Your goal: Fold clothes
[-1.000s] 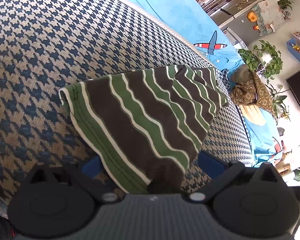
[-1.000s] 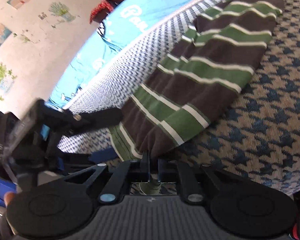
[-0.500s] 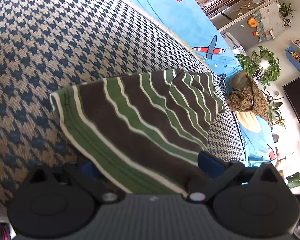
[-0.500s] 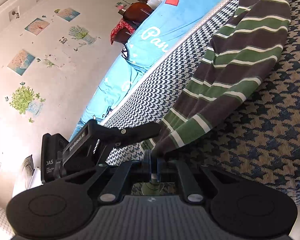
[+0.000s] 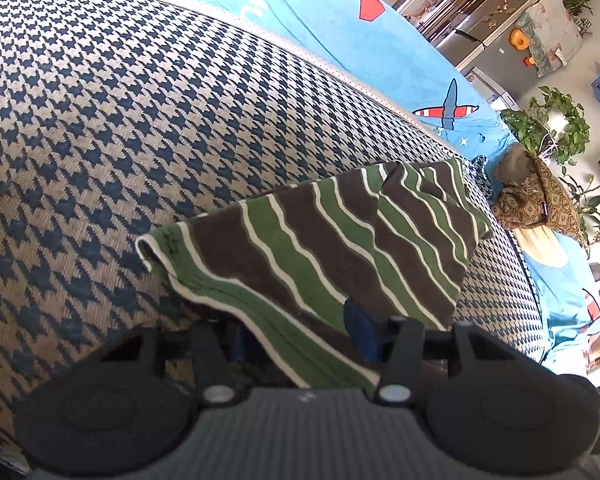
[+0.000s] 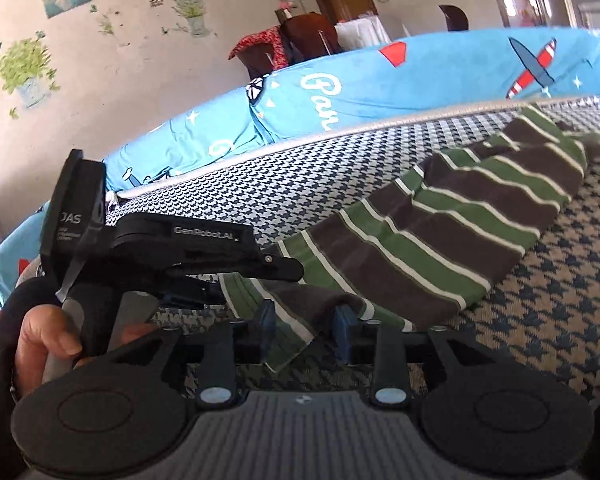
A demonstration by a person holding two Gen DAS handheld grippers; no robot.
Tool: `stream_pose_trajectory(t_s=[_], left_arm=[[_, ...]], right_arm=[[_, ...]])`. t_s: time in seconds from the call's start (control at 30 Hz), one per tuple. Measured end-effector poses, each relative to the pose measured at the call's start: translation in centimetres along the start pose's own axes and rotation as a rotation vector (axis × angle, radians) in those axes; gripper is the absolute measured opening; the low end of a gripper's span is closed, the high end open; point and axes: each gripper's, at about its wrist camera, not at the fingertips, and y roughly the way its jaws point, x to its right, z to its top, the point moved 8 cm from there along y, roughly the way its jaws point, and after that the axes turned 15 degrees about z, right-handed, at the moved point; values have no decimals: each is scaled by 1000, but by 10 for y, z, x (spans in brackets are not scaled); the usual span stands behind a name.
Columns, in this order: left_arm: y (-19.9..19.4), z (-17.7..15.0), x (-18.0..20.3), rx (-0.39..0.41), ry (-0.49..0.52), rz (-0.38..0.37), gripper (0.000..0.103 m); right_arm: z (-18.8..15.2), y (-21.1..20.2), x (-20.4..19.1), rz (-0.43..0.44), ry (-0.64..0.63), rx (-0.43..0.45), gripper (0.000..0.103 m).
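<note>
Bare houndstooth cover lies open left of the striped garment; the blue cushion walls the far side.

A houndstooth cushion fills the foreground, a blue printed cover behind it. Leafy houseplants stand upper right; flower decals dot the beige wall.

The striped garment drapes over the left gripper, covering most of its left finger, so how far the jaws stand apart cannot be told. In the right wrist view the same cloth's near hem drops behind the right gripper body. The garment's far end, toward the houndstooth cushion's back edge, is blurred. The hand is cut off at the left edge.
</note>
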Motion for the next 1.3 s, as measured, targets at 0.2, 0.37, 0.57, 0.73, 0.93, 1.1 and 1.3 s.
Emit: stream_pose_trajectory(t_s=[0.2, 0.37, 0.57, 0.73, 0.93, 1.1, 1.3], left_arm=[[1, 1, -2, -3, -3, -6, 48], [2, 0, 2, 3, 18, 9, 48], [4, 3, 3, 2, 17, 8, 50], [8, 11, -2, -4, 14, 6, 50], [15, 18, -7, -19, 6, 1, 50], [22, 25, -3, -18, 46, 22, 48], [29, 30, 5, -2, 125, 90, 27]], right_arm=[[-6, 2, -5, -72, -78, -57, 41], [-16, 6, -24, -3, -147, -111, 41], [-28, 36, -35, -14, -278, -169, 52], [-32, 61, -37, -34, -376, -205, 56], [-40, 86, -38, -60, -475, -239, 64], [-39, 94, -34, -76, -491, -221, 64], [-33, 98, -29, -66, -455, -202, 33]])
